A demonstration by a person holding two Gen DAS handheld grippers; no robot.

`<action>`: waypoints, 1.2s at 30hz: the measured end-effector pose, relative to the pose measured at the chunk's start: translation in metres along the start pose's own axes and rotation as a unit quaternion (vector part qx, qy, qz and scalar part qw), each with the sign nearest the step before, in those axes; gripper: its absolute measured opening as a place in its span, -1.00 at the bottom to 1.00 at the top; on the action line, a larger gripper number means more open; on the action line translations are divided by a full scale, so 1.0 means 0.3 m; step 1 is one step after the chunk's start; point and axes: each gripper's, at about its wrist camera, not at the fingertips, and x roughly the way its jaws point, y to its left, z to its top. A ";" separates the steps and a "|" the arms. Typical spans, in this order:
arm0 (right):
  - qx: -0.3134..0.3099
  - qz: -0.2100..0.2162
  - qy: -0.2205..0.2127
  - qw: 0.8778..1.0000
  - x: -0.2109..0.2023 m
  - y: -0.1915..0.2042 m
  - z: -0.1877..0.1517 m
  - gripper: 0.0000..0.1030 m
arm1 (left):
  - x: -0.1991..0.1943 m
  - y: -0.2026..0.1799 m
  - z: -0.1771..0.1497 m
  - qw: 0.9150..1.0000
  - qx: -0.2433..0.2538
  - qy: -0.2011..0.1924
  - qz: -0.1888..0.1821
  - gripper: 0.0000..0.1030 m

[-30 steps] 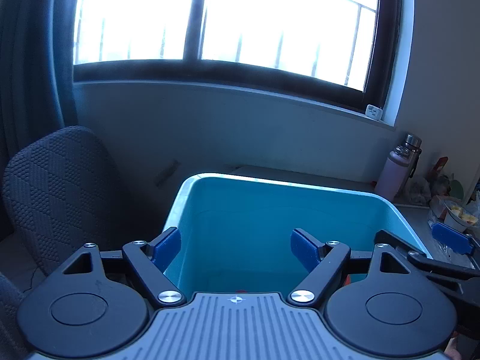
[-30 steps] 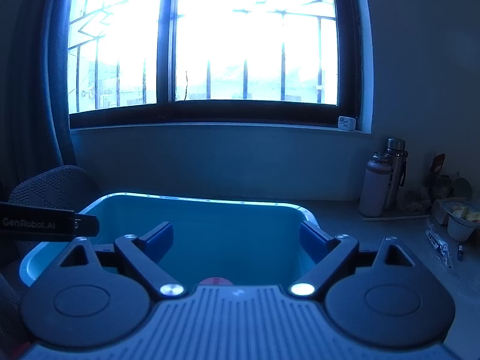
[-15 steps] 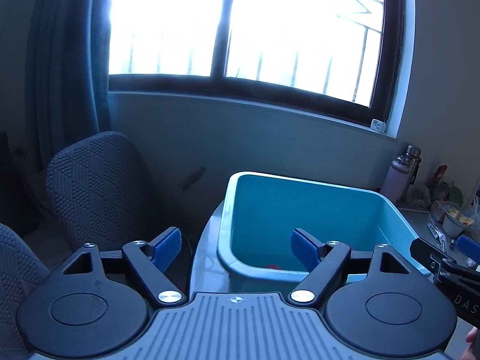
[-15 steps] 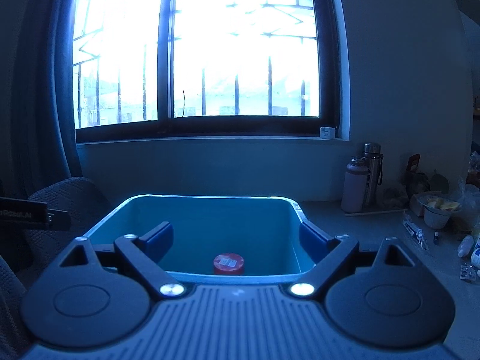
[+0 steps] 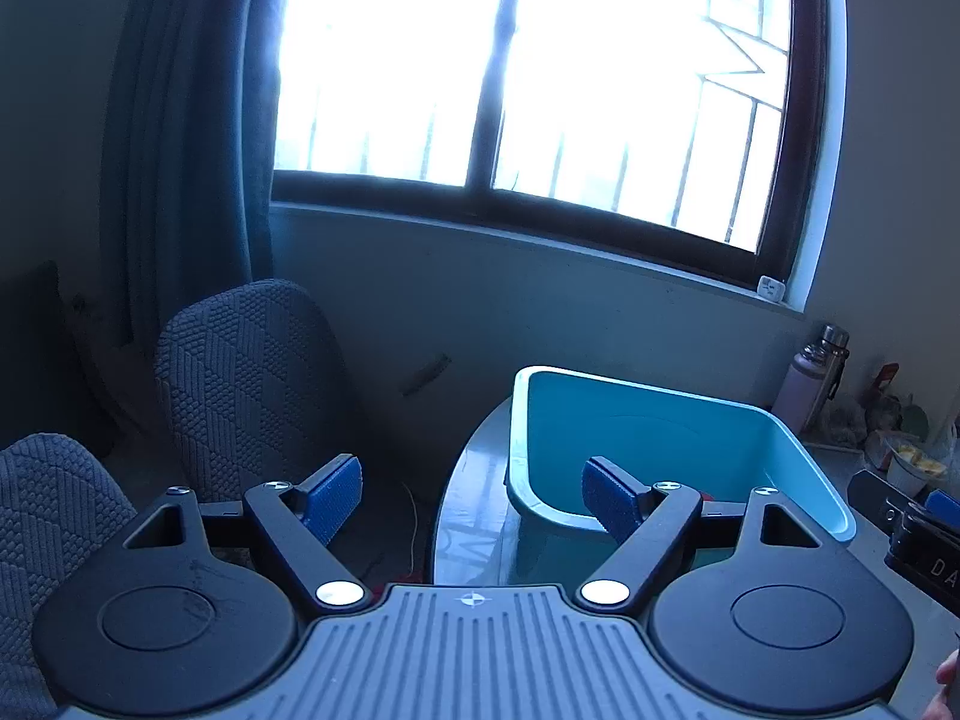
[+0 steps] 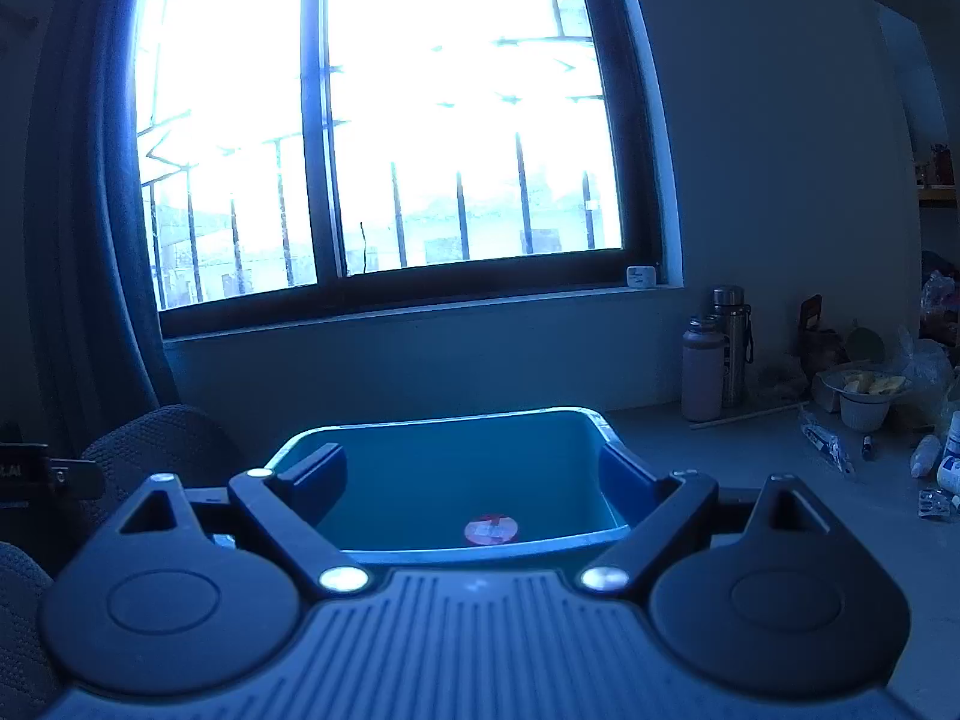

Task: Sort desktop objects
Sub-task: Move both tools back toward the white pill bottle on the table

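The window (image 6: 384, 120) is blown out to white glare, leaving the room under it dim and blue, so small things are hard to read. Two chairs (image 5: 246, 378) stand at the left; the nearer one is cut off by the frame edge. The table (image 6: 750, 456) shows only in part, its near side hidden behind the gripper bodies. On its left end sits a blue tub (image 6: 456, 468), whose near wall is cut by the right gripper (image 6: 474, 477); inside on the floor lies a round red lid-like thing (image 6: 491, 529), its label too blurred to read. From the left wrist view the tub (image 5: 660, 438) is partly covered by the left gripper (image 5: 474, 495), and the red thing is out of sight. Both grippers' jaws stand wide apart with nothing between them. Two bottles (image 6: 717, 354) stand by the wall, a white cup (image 6: 864, 402) beside them amid clutter too small to name.
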 end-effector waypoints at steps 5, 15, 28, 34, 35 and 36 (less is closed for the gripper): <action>-0.013 0.012 -0.004 1.000 -0.030 0.024 -0.005 0.76 | -0.038 0.020 -0.009 1.000 0.003 0.000 0.001 0.61; -0.028 0.004 -0.004 1.000 -0.132 -0.033 -0.073 0.76 | -0.082 0.025 -0.144 1.000 0.013 0.023 -0.005 0.61; -0.031 -0.027 0.026 0.999 -0.264 -0.132 -0.234 0.76 | -0.119 -0.035 -0.390 0.998 0.031 0.057 -0.025 0.61; -0.030 -0.037 0.042 0.998 -0.292 -0.173 -0.301 0.76 | -0.121 -0.067 -0.499 0.996 0.041 0.072 -0.030 0.61; -0.028 -0.040 0.044 0.998 -0.295 -0.182 -0.312 0.76 | -0.121 -0.071 -0.523 0.996 0.043 0.076 -0.030 0.61; -0.027 -0.043 0.046 0.998 -0.300 -0.190 -0.327 0.76 | -0.120 -0.076 -0.546 0.995 0.044 0.080 -0.031 0.61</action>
